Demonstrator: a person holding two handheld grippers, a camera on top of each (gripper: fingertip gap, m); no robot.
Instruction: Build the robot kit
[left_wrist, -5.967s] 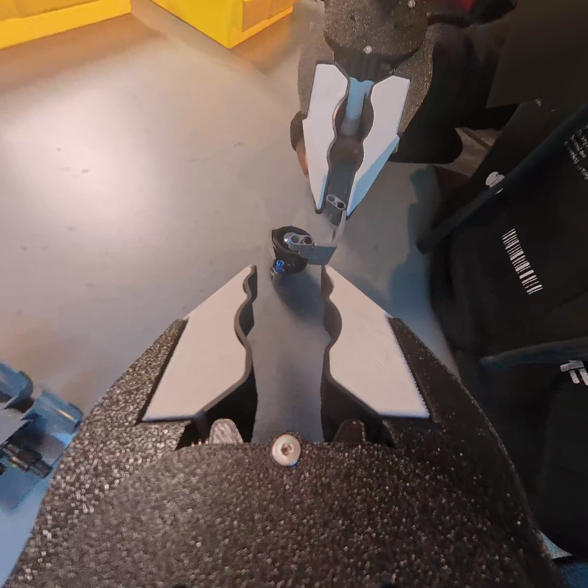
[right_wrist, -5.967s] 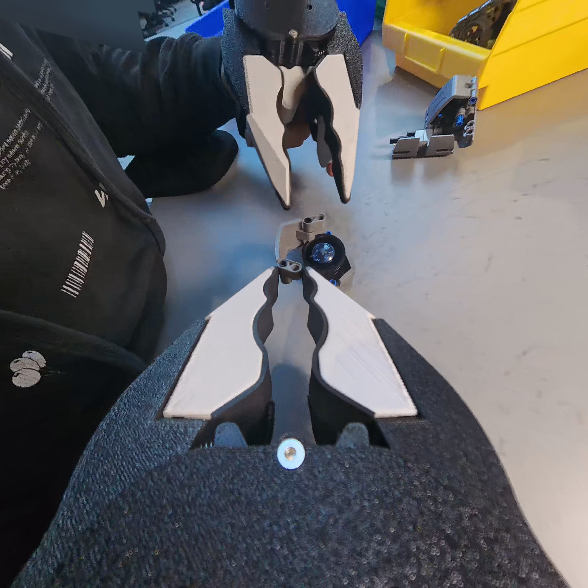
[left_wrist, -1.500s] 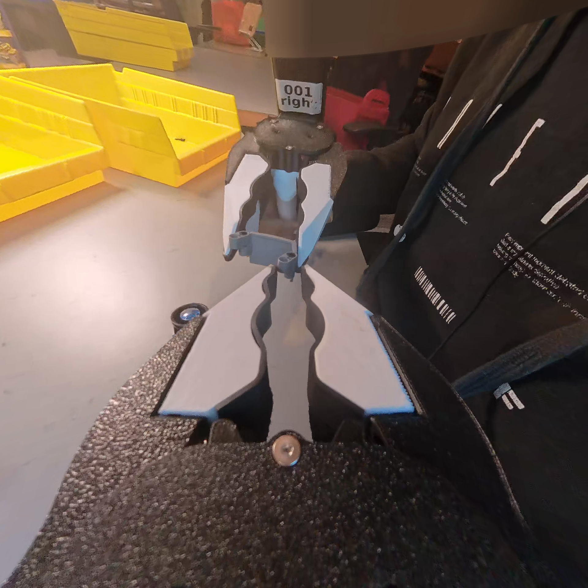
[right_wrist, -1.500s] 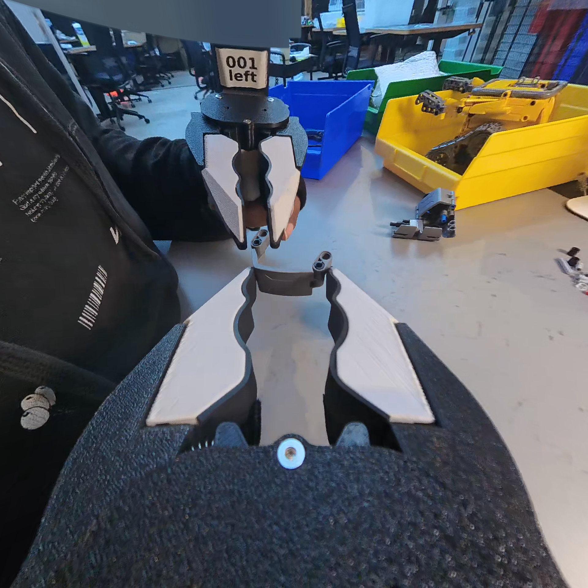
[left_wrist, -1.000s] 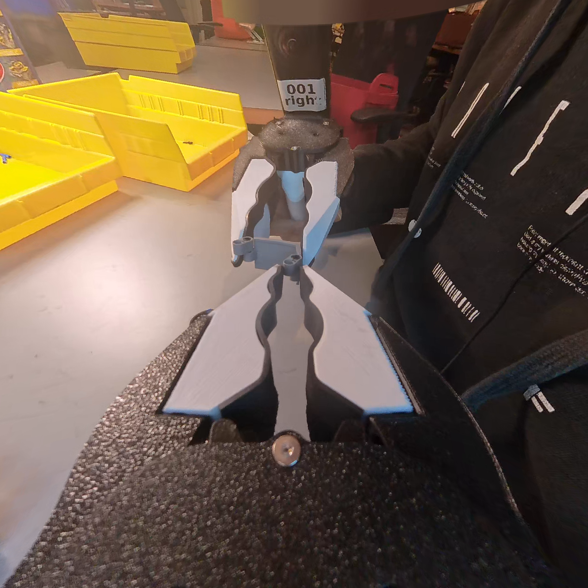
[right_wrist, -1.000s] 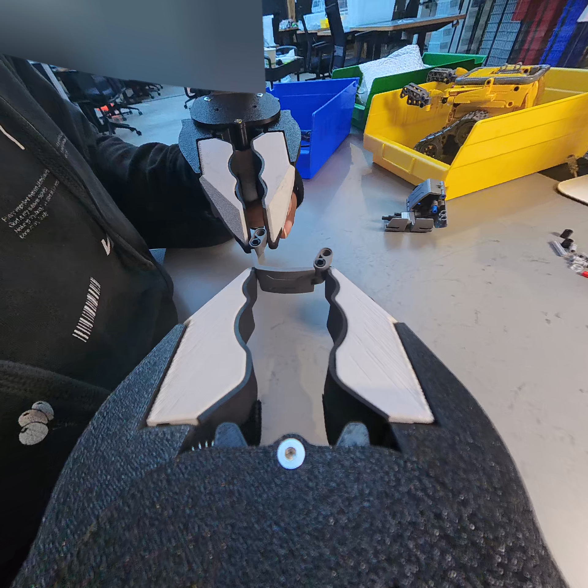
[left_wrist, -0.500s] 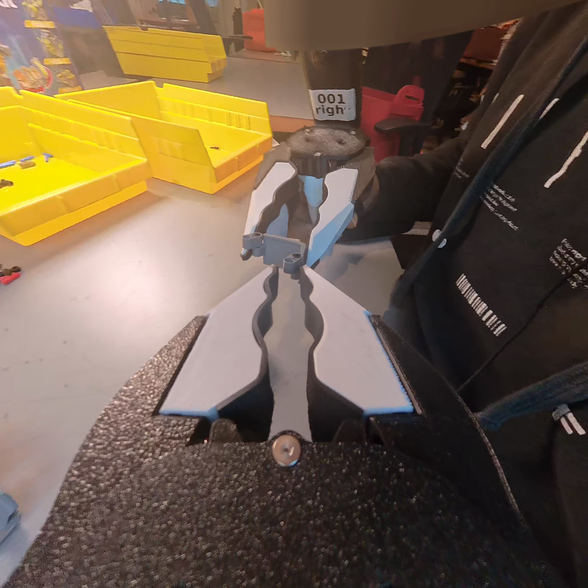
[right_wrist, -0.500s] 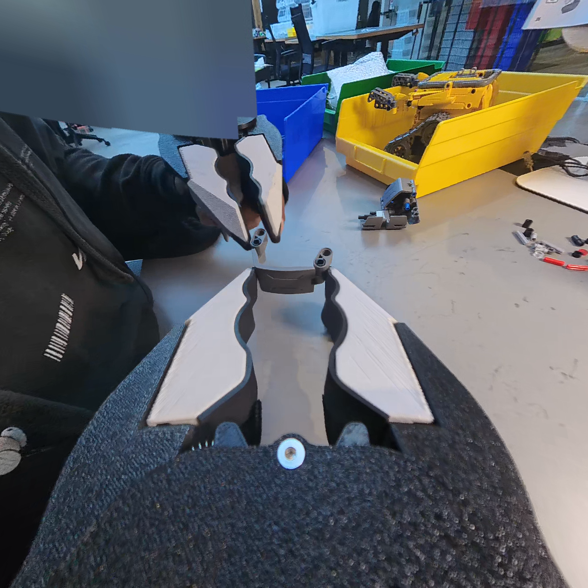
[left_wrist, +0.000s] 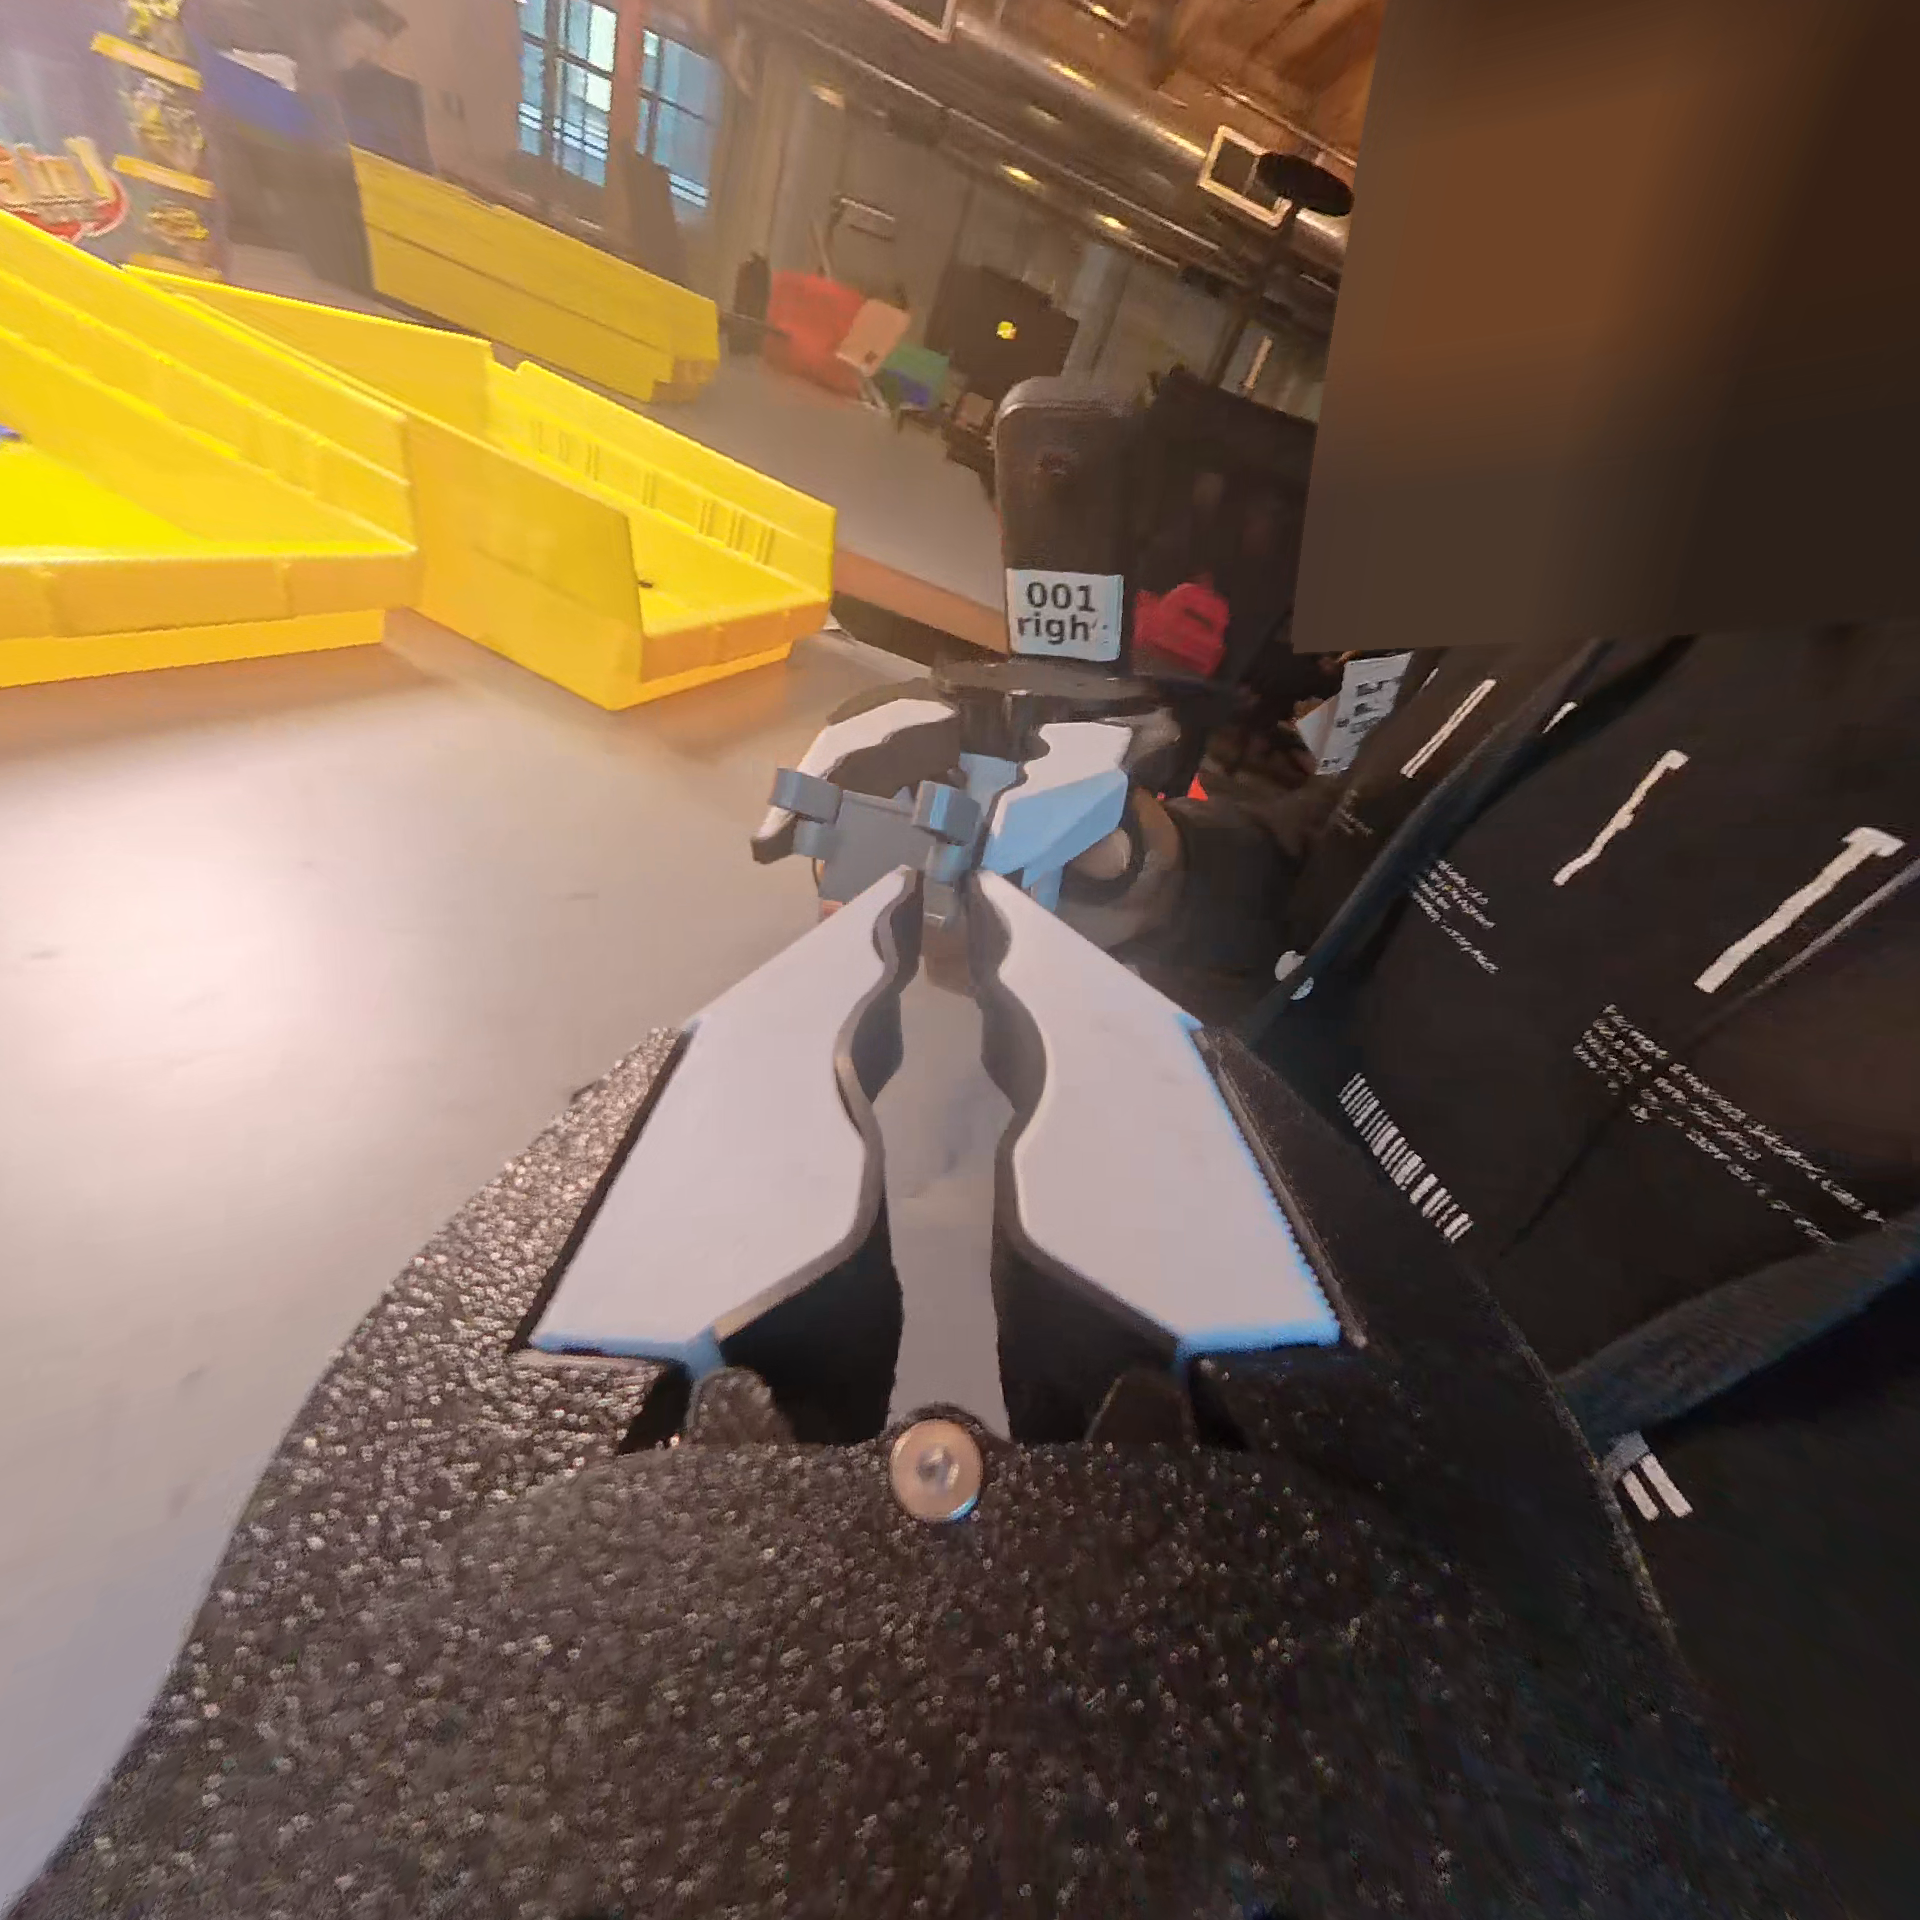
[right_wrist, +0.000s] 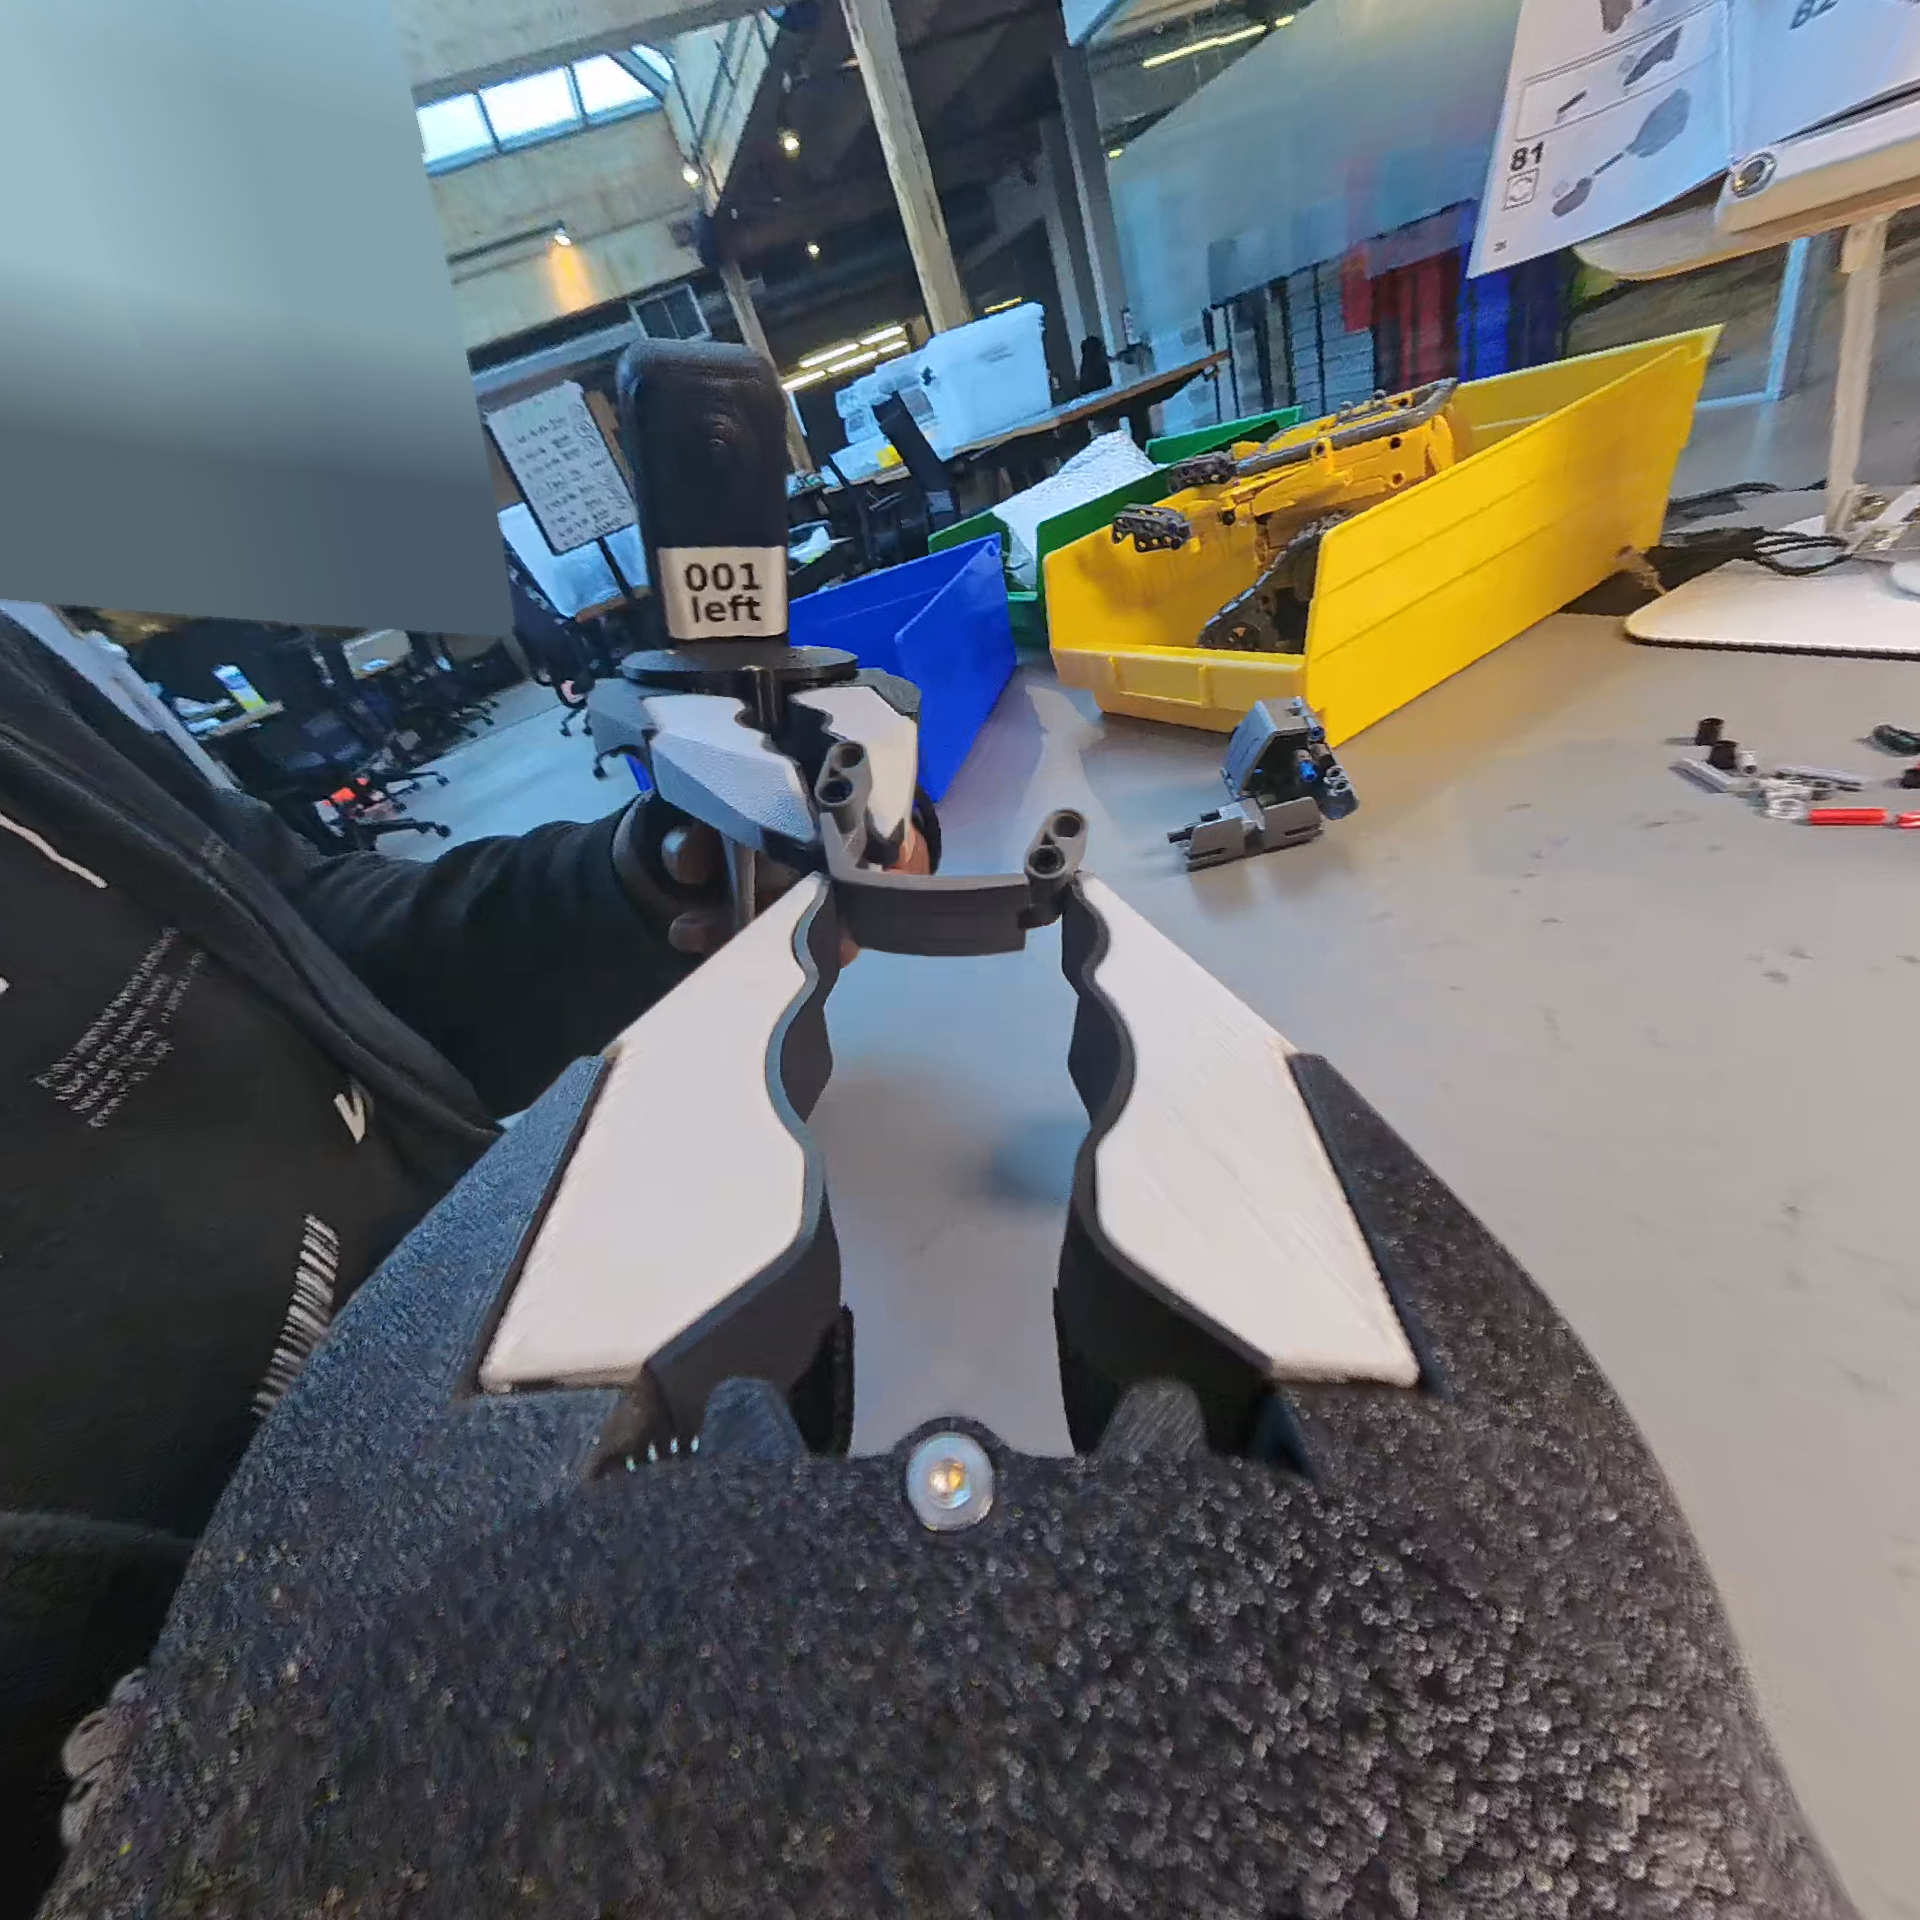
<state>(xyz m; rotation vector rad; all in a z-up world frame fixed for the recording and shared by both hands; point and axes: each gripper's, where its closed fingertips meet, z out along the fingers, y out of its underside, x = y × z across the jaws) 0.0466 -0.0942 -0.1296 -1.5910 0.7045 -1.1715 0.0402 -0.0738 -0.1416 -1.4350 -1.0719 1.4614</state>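
The right gripper (right_wrist: 940, 904) clamps a curved dark-grey plastic panel with pin-hole lugs (right_wrist: 935, 909) across its tips, above the grey worktop (right_wrist: 1558, 1039). The left gripper (left_wrist: 940, 894), nearly closed, pinches one lug. A yellow plastic bin (right_wrist: 1403, 582) stands toward the far edge.

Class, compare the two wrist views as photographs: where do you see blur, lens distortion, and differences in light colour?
Left wrist view: warm orange cast, the yellow bins smeared by motion blur, the left gripper sharper. Right wrist view: cooler daylight, the right gripper and dark grey curved piece crisp, the yellow bin bowed by the wide lens, and a soft shadow on the grey table.
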